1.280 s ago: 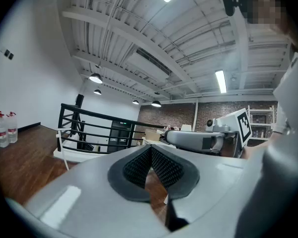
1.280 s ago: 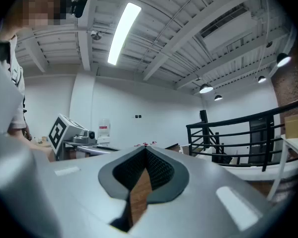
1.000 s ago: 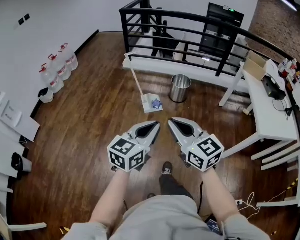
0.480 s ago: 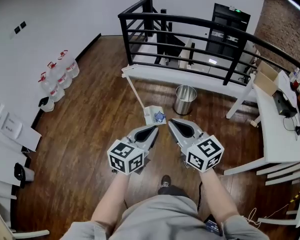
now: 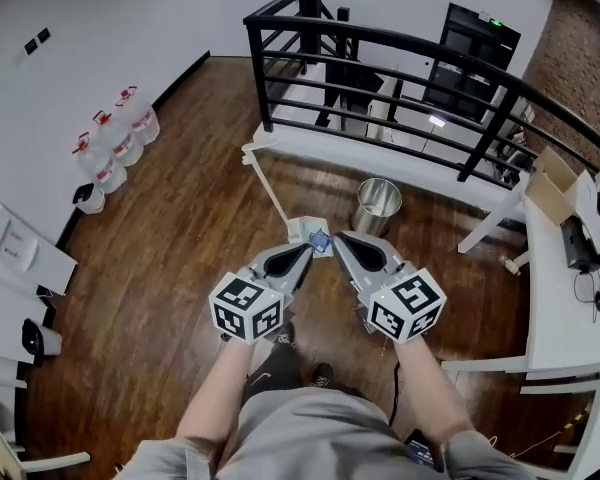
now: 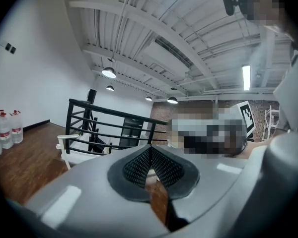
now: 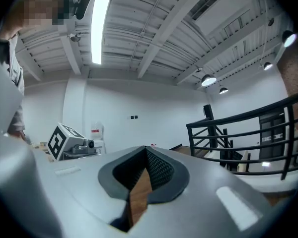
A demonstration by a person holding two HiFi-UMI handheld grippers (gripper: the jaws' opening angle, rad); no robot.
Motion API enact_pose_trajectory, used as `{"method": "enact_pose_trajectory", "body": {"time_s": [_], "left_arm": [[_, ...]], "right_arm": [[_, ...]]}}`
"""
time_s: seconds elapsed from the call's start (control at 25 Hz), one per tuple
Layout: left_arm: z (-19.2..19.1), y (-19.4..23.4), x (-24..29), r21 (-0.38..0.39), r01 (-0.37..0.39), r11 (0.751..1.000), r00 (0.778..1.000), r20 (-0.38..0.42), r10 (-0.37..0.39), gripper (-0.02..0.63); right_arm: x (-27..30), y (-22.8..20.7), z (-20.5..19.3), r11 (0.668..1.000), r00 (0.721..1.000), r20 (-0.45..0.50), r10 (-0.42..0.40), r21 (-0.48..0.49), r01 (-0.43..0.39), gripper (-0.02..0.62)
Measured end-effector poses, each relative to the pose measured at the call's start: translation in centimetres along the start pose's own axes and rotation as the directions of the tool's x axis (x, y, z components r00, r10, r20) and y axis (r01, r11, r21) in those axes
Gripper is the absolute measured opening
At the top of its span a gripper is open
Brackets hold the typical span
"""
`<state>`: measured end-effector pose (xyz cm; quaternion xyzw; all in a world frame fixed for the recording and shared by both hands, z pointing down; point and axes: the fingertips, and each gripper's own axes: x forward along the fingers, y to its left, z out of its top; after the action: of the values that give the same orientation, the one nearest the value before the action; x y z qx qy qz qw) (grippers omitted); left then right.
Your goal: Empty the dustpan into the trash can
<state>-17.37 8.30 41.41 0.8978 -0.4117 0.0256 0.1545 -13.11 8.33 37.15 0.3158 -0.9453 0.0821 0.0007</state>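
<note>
Left gripper (image 6: 150, 170) jaws closed together; black railing (image 6: 111, 124) ahead, water bottles (image 6: 5, 129) at left

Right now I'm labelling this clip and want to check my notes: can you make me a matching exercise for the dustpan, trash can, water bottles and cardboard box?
Things:
1. dustpan
2. trash can
3. water bottles
4. cardboard box

Descriptions:
A. shiny metal, open top
B. lined up by the white wall at the left
C. white, with a long handle
D. brown, on the white table at the right

Pairs: 1-C, 2-A, 3-B, 4-D
</note>
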Motion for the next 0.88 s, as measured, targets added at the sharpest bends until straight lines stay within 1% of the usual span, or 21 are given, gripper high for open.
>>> {"method": "enact_pose_trajectory", "body": {"time_s": [0.24,0.44,0.52,0.68,0.88], "left_arm": [[0.8,7.6,5.7,-0.017,0.013,1.0,1.0,-0.012,-0.013,0.002],[2.9,15.3,10.4,-0.018,0.011,1.0,1.0,-0.013,-0.012,0.002],[3.4,18.1,11.7,-0.009,0.008,1.0,1.0,-0.026,-0.008,0.002],[3.7,23.6,13.6,-0.022,-0.03,0.999,0.999,-0.046,0.029,0.002],[2.9,28.3,15.3,-0.03,-0.081,0.996,0.995,-0.065,0.079,0.002]], "right_arm": [[6.0,-6.4,-1.3,0.999,0.997,-0.054,-0.049,-0.003,0.049,-0.002],[13.4,-11.7,-0.9,0.997,0.993,-0.092,-0.08,-0.021,0.079,-0.002],[16.2,-13.3,-0.7,0.995,0.99,-0.104,-0.096,-0.021,0.095,-0.002],[21.0,-15.3,0.0,0.993,0.988,-0.102,-0.116,-0.021,0.114,-0.002],[24.4,-17.4,-0.7,0.994,0.986,-0.126,-0.105,-0.014,0.105,-0.002]]}}
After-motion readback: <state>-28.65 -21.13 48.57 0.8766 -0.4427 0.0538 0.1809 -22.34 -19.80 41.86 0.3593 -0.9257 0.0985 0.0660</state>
